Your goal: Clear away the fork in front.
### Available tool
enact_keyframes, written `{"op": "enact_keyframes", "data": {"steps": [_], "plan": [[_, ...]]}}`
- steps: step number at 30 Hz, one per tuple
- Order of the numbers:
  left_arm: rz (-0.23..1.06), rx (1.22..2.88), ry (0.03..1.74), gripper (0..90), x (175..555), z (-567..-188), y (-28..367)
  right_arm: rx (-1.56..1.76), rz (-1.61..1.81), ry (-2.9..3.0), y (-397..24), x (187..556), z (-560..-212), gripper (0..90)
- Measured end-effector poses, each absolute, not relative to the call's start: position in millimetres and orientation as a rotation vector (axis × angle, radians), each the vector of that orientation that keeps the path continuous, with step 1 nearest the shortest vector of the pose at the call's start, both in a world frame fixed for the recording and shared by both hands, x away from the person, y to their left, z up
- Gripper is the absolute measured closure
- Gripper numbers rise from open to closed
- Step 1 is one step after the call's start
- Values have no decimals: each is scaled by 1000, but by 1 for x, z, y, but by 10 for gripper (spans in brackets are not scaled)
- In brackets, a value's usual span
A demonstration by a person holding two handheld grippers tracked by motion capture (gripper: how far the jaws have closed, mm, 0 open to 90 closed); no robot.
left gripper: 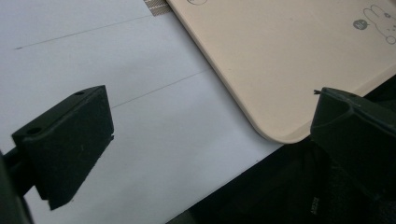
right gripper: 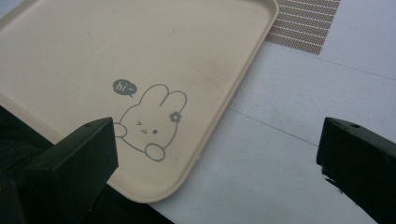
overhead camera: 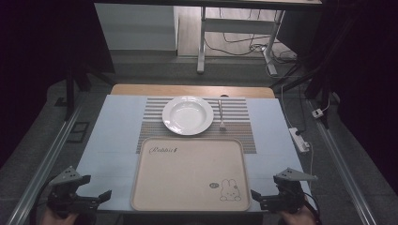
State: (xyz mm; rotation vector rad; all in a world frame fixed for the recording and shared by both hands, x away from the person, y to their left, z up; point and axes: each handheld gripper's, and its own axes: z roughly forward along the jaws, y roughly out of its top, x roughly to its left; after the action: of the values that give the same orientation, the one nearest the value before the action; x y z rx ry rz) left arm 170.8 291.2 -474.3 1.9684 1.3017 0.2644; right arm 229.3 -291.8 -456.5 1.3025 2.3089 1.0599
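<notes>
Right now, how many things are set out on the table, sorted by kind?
Round white ceramic plate: 1
Silver metal fork: 1
Beige rectangular plastic tray with a rabbit drawing: 1
Grey-and-white striped woven placemat: 1
Black hand-held grippers, jaws open, left gripper and right gripper: 2
Total: 6

Your tray (overhead camera: 187, 176) sits at the near edge of the tabletop (overhead camera: 115, 136), centred. Just behind it lies the placemat (overhead camera: 155, 124), carrying the plate (overhead camera: 187, 115) with the fork (overhead camera: 221, 115) just to its right. Your left gripper (overhead camera: 96, 199) and right gripper (overhead camera: 263, 199) flank the tray's near corners.
</notes>
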Motion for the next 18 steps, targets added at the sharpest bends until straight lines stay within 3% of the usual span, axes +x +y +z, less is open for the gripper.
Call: {"op": "enact_keyframes", "data": {"steps": [18], "plan": [[231,2001,1293,0,174,-476,289,1270,1080,2342,-291,229,-456,0]]}}
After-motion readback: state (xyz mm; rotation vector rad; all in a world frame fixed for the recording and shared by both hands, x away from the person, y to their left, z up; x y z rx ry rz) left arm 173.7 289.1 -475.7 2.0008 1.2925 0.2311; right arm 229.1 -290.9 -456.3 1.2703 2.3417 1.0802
